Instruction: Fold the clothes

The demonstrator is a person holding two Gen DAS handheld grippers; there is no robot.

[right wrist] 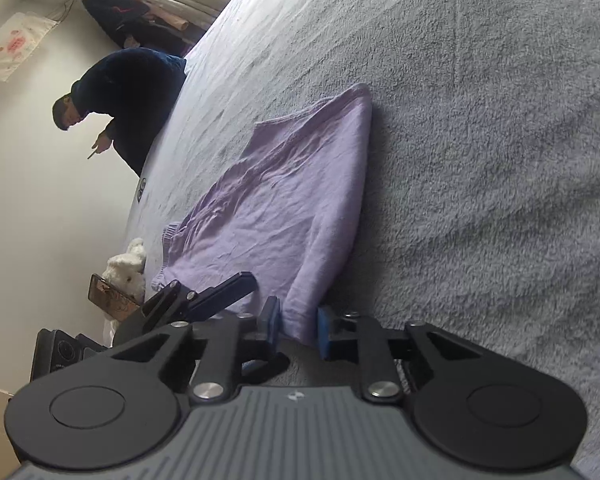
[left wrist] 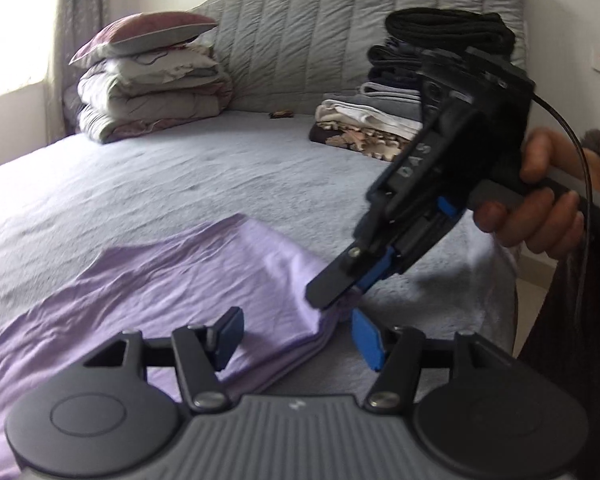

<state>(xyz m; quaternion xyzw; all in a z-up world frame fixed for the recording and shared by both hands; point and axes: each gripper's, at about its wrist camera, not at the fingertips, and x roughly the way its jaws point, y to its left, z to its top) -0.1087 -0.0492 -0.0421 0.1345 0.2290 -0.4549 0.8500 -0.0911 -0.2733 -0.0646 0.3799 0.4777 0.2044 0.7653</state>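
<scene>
Two grippers are working one corner of the lilac garment [left wrist: 172,280], which is lying partly folded on the grey bed [left wrist: 180,168]. I am clamping my right gripper [right wrist: 298,326] on the thick, doubled corner of the cloth; in the right wrist view the fabric is sitting pinched between the blue pads [right wrist: 325,332], so I can steer that edge without the layers sliding apart. My left gripper [left wrist: 300,340] is hanging with its fingers apart, just beside the same corner, the folded edge running between them but not pressed; I am judging that it is freeing the cloth or lining up for a new bite. My right hand [left wrist: 540,204] is gripping the handle at a downward slant, which is keeping the tips low against the bed. Behind, a stack of folded clothes [left wrist: 400,92] is waiting by the headboard [left wrist: 320,32], likely where this piece belongs. Another person [right wrist: 128,100] is bending at the far side of the bed.
</scene>
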